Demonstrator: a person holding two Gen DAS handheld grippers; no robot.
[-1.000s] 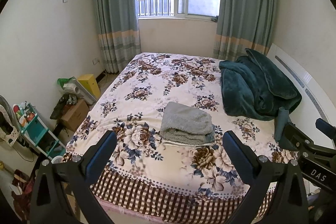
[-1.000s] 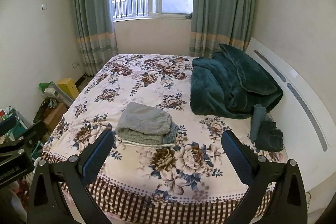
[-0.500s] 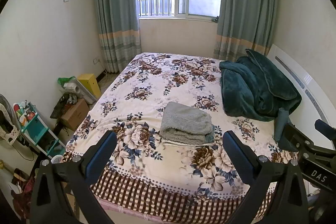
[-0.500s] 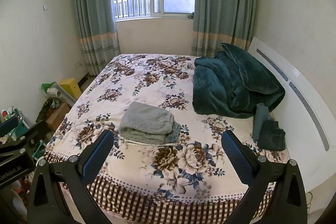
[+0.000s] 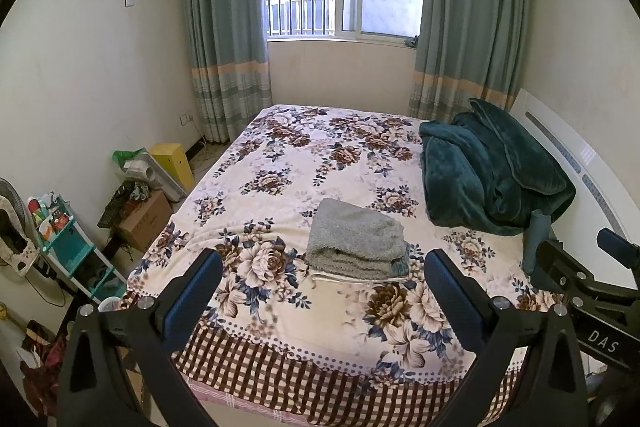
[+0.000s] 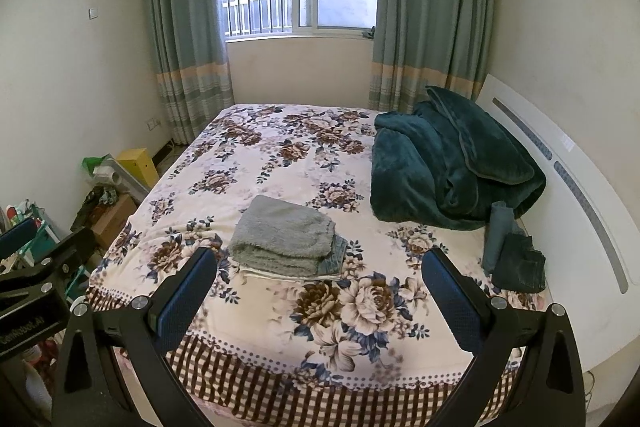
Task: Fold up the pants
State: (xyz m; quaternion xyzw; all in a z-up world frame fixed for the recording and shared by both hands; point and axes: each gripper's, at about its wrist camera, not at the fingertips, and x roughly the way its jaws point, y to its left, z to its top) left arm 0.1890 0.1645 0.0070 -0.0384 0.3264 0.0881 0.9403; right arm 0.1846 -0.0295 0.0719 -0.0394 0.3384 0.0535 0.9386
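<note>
A: Hovering, both of them. Left gripper point(image 5: 322, 289) and right gripper point(image 6: 320, 287) hang off the foot of the bed point(image 5: 280, 327), jaws spread wide, nothing between them.

B: Where are the pants?

A: Grey fuzzy pants point(image 5: 356, 239) sit folded on the near half of the bed, on top of a small stack. From the right-side view a strip of denim point(image 6: 338, 253) pokes out under them on the right, and something white point(image 6: 288, 273) lies flat beneath. No gripper touches the stack; both are well apart from it.

B: So which step?

A: My guess: fold is done, or between items. The grey piece looks compact and squared, edges lined up. Nothing is being gripped.

B: Anything left to fold?

A: Possibly. Dark clothes point(image 6: 516, 259) sit by the headboard point(image 6: 580, 195), just beside the green blanket point(image 6: 448, 159). One looks rolled upright, one bunched. Can't tell if they are pants.

B: Next move?

A: If more folding is wanted, the right gripper is the nearer one to that dark pile; it would need to reach across the bed, pinch an edge, and drag it to bare bedding beside the stack. Otherwise, stay back and leave the stack alone.
</note>
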